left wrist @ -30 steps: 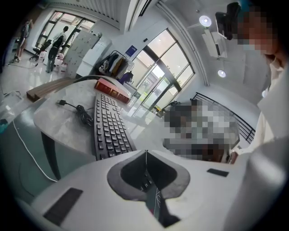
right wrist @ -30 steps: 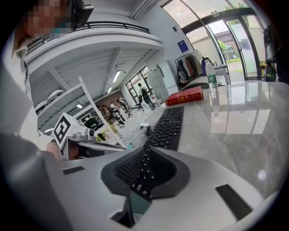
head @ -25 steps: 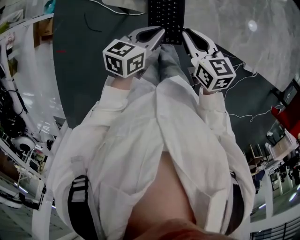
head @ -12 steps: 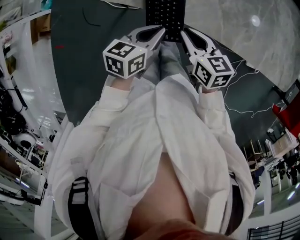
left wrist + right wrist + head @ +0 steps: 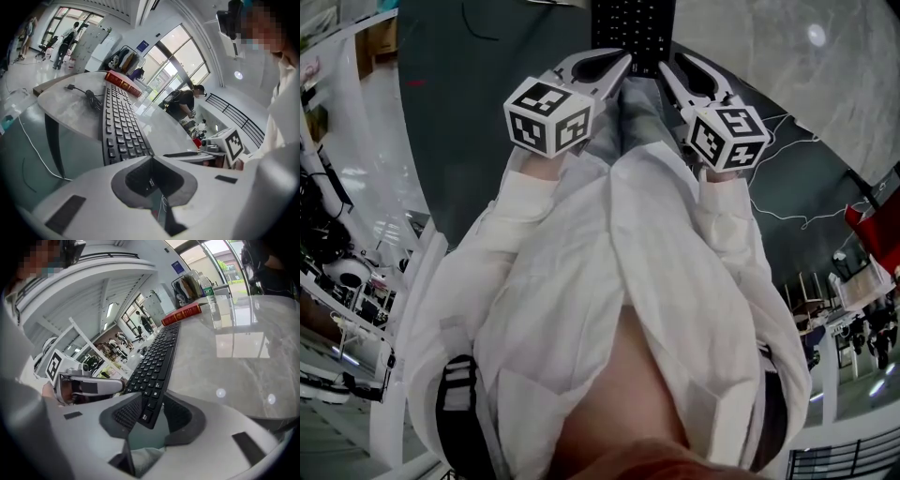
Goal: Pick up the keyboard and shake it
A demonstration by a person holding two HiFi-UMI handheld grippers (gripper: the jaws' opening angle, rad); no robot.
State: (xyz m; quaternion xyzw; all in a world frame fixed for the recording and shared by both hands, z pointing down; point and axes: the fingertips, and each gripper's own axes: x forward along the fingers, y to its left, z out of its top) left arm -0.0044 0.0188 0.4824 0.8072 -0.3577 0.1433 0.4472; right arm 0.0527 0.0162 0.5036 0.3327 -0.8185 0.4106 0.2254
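Note:
A black keyboard (image 5: 628, 28) lies lengthwise on the grey marble table (image 5: 769, 56), its near end over the table's edge. My left gripper (image 5: 623, 64) is shut on the near left corner. In the left gripper view the keyboard (image 5: 119, 122) runs away from the pinched jaws of the left gripper (image 5: 152, 164). My right gripper (image 5: 664, 67) is at the near right corner with its jaws opening. In the right gripper view the keyboard (image 5: 157, 364) corner sits between the right gripper's (image 5: 150, 416) pads, with a gap on each side.
A red book (image 5: 182, 314) and a water bottle (image 5: 211, 298) stand at the table's far end. The keyboard's black cable (image 5: 89, 96) lies coiled on the table. White cables (image 5: 778, 131) trail over the dark floor. People stand in the background.
Both grippers stay at the keyboard's near end. The right gripper's marker cube has shifted slightly up and to the right in the head view.

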